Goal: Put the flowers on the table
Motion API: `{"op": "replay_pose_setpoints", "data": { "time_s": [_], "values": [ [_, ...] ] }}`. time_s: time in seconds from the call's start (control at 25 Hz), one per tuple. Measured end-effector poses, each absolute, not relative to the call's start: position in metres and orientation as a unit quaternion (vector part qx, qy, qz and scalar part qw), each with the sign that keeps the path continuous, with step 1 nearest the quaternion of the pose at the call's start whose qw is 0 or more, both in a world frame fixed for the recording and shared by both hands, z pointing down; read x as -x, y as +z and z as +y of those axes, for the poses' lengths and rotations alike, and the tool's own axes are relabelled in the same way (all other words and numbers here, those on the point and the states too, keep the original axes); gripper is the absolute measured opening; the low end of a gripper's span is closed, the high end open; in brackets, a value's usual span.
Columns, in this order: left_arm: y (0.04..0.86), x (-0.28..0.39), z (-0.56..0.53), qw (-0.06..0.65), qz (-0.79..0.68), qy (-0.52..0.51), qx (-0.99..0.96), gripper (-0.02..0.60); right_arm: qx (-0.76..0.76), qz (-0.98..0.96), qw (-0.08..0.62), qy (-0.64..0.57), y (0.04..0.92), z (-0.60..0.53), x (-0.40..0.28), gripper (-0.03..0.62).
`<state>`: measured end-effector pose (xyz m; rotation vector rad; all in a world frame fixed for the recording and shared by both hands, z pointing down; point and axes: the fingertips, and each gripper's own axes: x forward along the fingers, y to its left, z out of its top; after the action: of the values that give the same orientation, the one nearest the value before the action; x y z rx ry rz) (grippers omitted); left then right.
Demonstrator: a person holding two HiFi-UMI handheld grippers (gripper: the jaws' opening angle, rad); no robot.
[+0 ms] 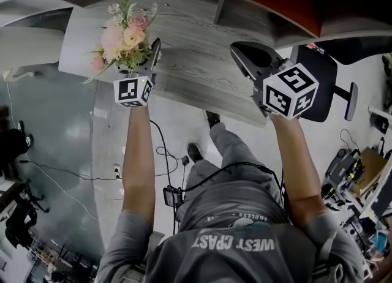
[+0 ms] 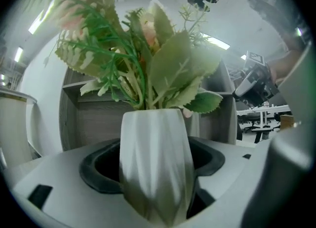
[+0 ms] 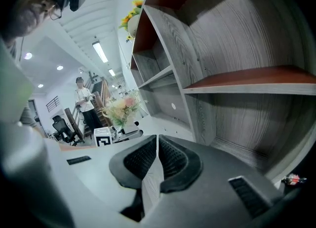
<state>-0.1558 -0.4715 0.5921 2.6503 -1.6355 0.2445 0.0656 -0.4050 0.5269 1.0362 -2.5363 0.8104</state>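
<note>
A bouquet of pink and cream flowers (image 1: 122,38) with green leaves stands in a white ribbed vase (image 2: 155,165). My left gripper (image 1: 142,67) is shut on that vase and holds it upright over the left part of the grey wood-grain table (image 1: 196,61). In the left gripper view the vase fills the gap between the dark jaw pads, with leaves (image 2: 148,54) above. My right gripper (image 1: 252,61) hovers over the table's right part, its jaws shut with nothing between them. The bouquet (image 3: 121,109) also shows small in the right gripper view.
A wood-grain shelf unit (image 3: 237,64) with red-brown boards rises behind the table. A white sheet (image 1: 79,37) lies under the bouquet's side of the table. A black office chair (image 1: 327,86) stands at right. Cables (image 1: 165,153) trail on the floor. A person (image 3: 85,103) stands far off.
</note>
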Motion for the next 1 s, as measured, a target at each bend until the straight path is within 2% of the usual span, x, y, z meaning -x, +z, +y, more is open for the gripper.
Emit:
{"op": "replay_pose_setpoints", "data": {
  "time_s": [0.28,1.0],
  "values": [
    [0.595,0.156,-0.461,0.018,-0.522,0.073,-0.85,0.402,-0.357,-0.878,0.144,0.283,0.528,-0.397,-0.06,0.032],
    [0.584,0.17,-0.42,0.014,-0.507,0.092,-0.857,0.402,-0.357,-0.884,0.134,0.271,0.51,-0.383,-0.039,0.032]
  ]
}}
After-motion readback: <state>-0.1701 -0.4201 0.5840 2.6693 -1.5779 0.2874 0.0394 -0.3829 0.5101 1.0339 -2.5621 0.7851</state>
